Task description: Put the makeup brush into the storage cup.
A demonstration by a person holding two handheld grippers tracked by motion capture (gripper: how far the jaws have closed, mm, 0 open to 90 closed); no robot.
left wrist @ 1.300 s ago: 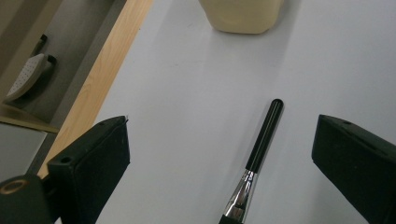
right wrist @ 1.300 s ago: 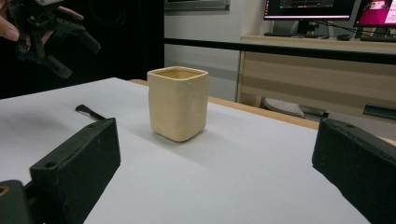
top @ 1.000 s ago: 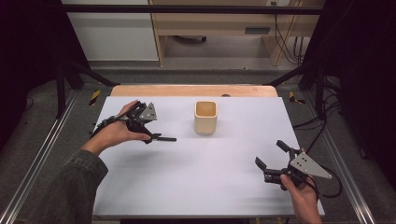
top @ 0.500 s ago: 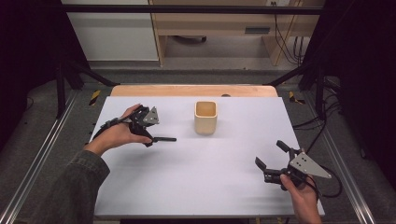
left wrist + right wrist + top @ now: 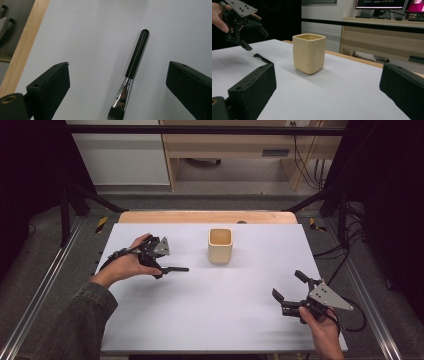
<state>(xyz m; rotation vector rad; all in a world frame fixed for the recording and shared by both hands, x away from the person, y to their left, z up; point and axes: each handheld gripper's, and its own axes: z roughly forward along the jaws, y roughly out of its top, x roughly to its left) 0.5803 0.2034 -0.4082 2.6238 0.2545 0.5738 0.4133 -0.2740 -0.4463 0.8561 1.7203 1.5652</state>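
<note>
Apparently nothing is done yet: the brush (image 5: 132, 72) lies between the left gripper (image 5: 161, 261)'s spread jaws, the cup (image 5: 220, 245) empty, the right gripper (image 5: 290, 290) spread too.

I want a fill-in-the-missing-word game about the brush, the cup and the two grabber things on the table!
1. The brush lies flat on the table between the jaws of the ____ gripper.
2. The beige cup stands ____ on the table.
3. The brush handle is coloured ____.
4. The jaws of the right gripper are spread ____ and hold nothing.

Missing words: left; upright; black; open
</note>
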